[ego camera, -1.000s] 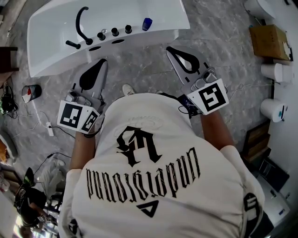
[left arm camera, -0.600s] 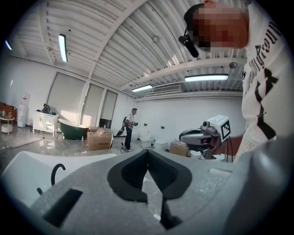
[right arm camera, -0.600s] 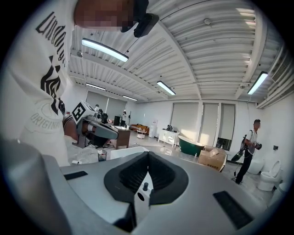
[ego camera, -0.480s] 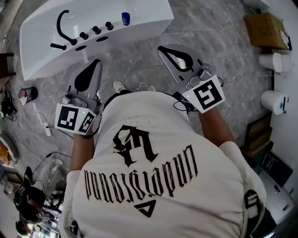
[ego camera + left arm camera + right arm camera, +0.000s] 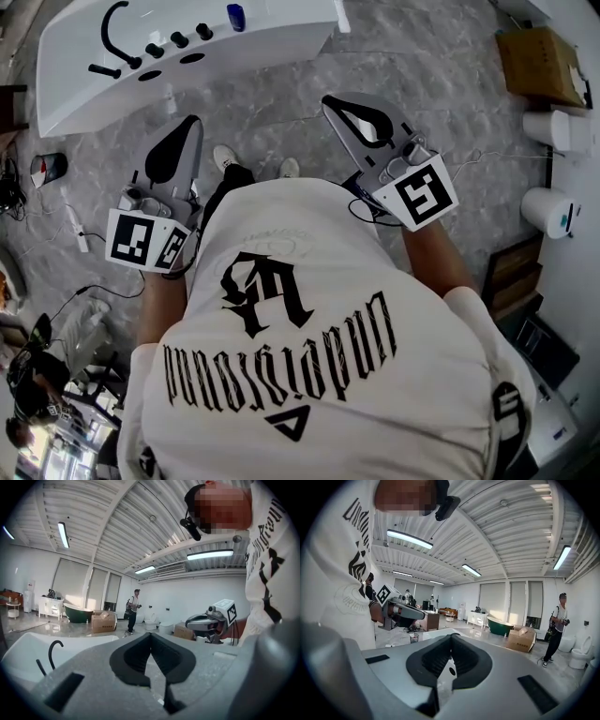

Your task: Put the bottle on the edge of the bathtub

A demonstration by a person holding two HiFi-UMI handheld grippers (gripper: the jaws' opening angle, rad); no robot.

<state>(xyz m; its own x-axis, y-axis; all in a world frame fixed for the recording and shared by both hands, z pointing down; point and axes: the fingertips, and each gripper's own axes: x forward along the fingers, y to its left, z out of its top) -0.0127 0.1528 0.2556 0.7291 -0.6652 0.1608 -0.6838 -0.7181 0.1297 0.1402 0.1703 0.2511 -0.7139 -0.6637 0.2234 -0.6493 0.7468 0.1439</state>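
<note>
Blue bottle [image 5: 234, 16] sits on white bathtub [image 5: 272, 42] edge; left gripper [image 5: 193, 122], right gripper [image 5: 329, 99] jaws clenched, empty.

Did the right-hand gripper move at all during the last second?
Yes. The right gripper has pulled back from the bathtub: the strip of floor between its tip and the tub's near rim is wider than a second ago.

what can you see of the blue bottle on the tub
The bottle is small, dark blue and glossy; it is too small in the head view to make out a cap or label. It sits on the flat white rim of the bathtub, just past the row of black knobs. Only the rim touches it.
</note>
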